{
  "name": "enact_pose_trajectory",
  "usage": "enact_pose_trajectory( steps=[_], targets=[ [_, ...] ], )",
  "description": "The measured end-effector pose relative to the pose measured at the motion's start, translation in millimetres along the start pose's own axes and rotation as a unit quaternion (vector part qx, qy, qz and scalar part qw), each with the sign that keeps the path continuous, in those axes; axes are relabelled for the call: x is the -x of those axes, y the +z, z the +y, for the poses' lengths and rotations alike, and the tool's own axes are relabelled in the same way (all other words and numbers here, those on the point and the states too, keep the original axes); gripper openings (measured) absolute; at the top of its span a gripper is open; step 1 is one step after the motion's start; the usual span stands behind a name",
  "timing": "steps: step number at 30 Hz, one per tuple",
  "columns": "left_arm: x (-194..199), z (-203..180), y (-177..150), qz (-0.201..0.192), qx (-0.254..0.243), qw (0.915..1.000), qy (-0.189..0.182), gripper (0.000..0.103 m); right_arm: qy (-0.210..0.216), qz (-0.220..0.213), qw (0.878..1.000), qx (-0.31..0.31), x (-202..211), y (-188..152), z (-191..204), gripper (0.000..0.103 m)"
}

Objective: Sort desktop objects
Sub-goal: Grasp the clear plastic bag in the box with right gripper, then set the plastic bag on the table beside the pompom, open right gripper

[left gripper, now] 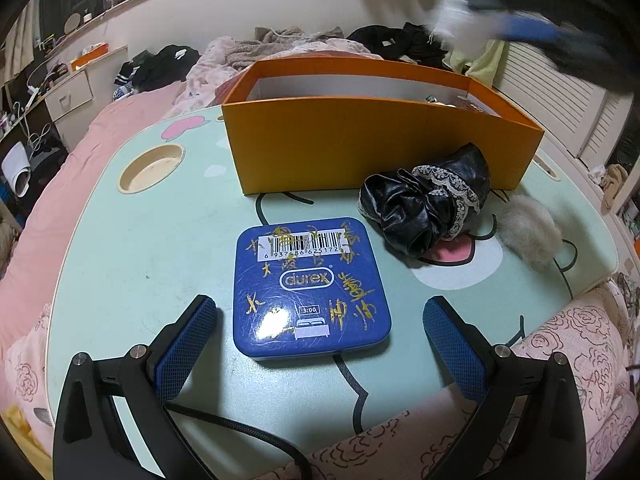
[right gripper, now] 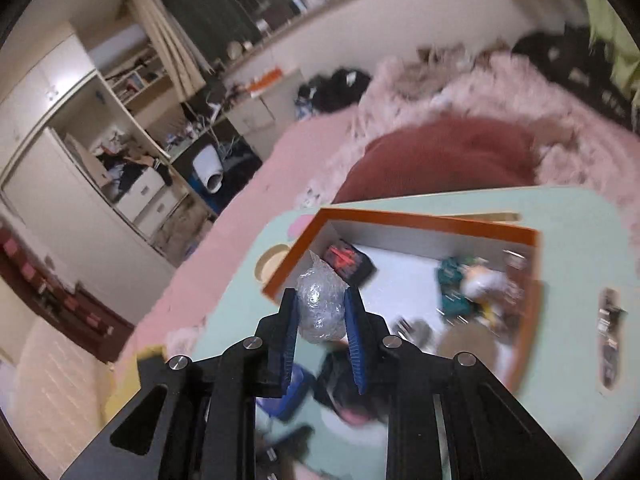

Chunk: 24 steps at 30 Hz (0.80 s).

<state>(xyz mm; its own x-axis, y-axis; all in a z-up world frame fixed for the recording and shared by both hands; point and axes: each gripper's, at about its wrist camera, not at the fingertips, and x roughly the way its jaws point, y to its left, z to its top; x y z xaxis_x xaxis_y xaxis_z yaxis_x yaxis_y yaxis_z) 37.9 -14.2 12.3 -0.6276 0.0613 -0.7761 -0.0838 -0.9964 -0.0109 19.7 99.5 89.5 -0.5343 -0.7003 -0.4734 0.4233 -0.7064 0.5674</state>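
Observation:
A blue tin [left gripper: 312, 288] lies flat on the pale green lap table [left gripper: 160, 240], between the spread fingers of my left gripper [left gripper: 320, 312], which is open and touches nothing. Behind the tin stands an orange box [left gripper: 360, 148]. A black bundle with lace trim [left gripper: 432, 204] and a grey fluffy ball [left gripper: 528, 232] lie to the box's right front. My right gripper [right gripper: 320, 300] is shut on a crinkled clear plastic wad [right gripper: 320, 304], held in the air over the near left corner of the orange box [right gripper: 400, 220]. It shows as a blur [left gripper: 500, 20] at the top right of the left wrist view.
Inside the box lie a black-and-red packet [right gripper: 348, 262], a teal item [right gripper: 454, 284] and other small things. A round cup recess [left gripper: 150, 168] is sunk into the table's left side. Pink bedding [left gripper: 80, 200] and strewn clothes surround the table.

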Motion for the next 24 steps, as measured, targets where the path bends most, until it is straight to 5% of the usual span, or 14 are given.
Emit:
enact_pose_trajectory(
  steps=[5, 9, 11, 12, 13, 18, 24],
  targets=[
    [0.1, 0.4, -0.4, 0.000, 0.000, 1.0000, 0.000, 0.103, -0.051, 0.011, 0.999, -0.012, -9.6, -61.3, -23.1, 0.023],
    [0.2, 0.4, -0.6, 0.000, 0.000, 1.0000, -0.001, 0.103, -0.079, -0.016, 0.997, 0.000, -13.1, -79.6, -35.1, 0.025],
    [0.2, 0.4, -0.6, 0.000, 0.000, 1.0000, 0.000, 0.103, -0.074, -0.027, 0.997, 0.006, -13.8, -81.0, -33.0, 0.041],
    [0.3, 0.6, -0.2, 0.000, 0.000, 1.0000, -0.001, 0.103, -0.076, -0.028, 0.997, 0.010, -12.9, -80.2, -34.4, 0.064],
    [0.2, 0.4, -0.6, 0.000, -0.001, 1.0000, 0.000, 0.103, -0.086, -0.037, 0.995, 0.021, -9.9, -85.5, -31.0, 0.075],
    [0.2, 0.5, -1.0, -0.001, -0.001, 1.0000, 0.000, 0.103, -0.166, -0.039, 0.982, 0.080, 1.2, -110.5, -24.4, 0.083],
    [0.2, 1.0, -1.4, -0.001, -0.001, 1.0000, 0.000, 0.103, -0.213, 0.010, 0.971, 0.111, -16.8, -137.2, -29.7, 0.088]
  ],
)
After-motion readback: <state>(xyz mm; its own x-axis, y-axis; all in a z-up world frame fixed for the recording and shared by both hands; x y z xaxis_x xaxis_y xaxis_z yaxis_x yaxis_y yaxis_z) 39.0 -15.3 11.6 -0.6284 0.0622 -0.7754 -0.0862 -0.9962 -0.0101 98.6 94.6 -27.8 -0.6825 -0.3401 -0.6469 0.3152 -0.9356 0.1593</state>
